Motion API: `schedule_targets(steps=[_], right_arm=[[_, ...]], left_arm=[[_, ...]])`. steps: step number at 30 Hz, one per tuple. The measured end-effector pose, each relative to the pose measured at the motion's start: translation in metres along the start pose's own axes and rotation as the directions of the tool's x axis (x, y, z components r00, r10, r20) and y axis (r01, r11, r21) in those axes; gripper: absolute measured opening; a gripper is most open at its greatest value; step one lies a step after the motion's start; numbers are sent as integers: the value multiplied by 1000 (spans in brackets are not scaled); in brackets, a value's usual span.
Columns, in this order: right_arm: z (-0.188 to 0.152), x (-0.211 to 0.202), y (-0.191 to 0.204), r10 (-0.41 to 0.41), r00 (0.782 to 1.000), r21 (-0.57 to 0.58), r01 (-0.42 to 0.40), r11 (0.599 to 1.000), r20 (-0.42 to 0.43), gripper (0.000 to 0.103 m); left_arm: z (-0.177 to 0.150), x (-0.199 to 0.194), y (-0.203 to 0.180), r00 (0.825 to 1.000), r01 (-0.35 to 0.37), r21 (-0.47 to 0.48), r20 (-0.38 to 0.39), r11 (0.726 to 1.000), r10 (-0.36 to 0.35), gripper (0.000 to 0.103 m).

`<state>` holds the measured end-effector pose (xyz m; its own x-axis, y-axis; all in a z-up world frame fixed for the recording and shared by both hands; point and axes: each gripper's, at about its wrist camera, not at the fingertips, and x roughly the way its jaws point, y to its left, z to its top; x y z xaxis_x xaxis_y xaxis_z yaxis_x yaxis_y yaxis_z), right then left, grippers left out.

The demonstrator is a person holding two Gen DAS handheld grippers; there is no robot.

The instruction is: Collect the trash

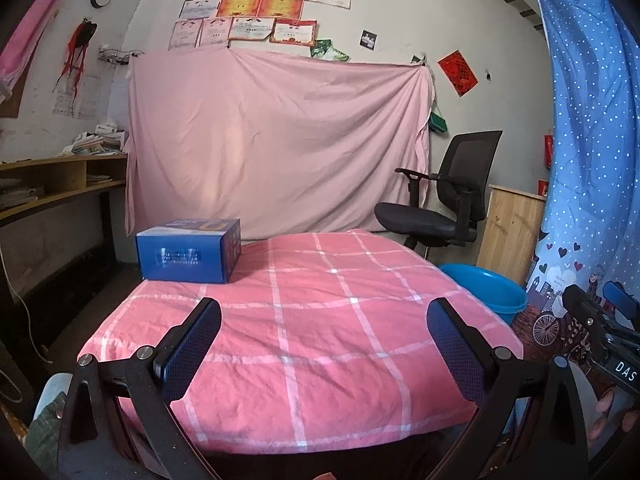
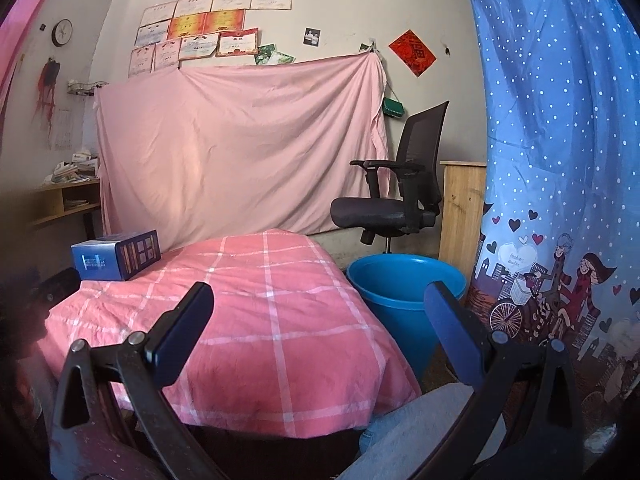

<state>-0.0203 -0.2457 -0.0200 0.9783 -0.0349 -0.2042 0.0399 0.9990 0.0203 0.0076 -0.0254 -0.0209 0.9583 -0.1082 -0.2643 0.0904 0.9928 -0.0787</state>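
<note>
A blue cardboard box stands at the far left corner of a table covered by a pink checked cloth; it also shows in the right wrist view. A blue plastic bin stands on the floor right of the table, its rim visible in the left wrist view. My left gripper is open and empty over the near part of the cloth. My right gripper is open and empty, between the table's right edge and the bin. The right gripper's body shows in the left wrist view.
A black office chair stands behind the bin beside a wooden cabinet. A blue dotted curtain hangs at the right. A pink sheet covers the back wall. Wooden shelves with papers stand at the left.
</note>
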Motion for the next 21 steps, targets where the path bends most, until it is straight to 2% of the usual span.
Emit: schedule_targets(steps=[21], right_arm=[[-5, 0, -5, -4, 1000, 14, 4, 1000, 0, 103]], left_arm=[[-8, 2, -6, 1000, -10, 17, -17, 1000, 11, 101]])
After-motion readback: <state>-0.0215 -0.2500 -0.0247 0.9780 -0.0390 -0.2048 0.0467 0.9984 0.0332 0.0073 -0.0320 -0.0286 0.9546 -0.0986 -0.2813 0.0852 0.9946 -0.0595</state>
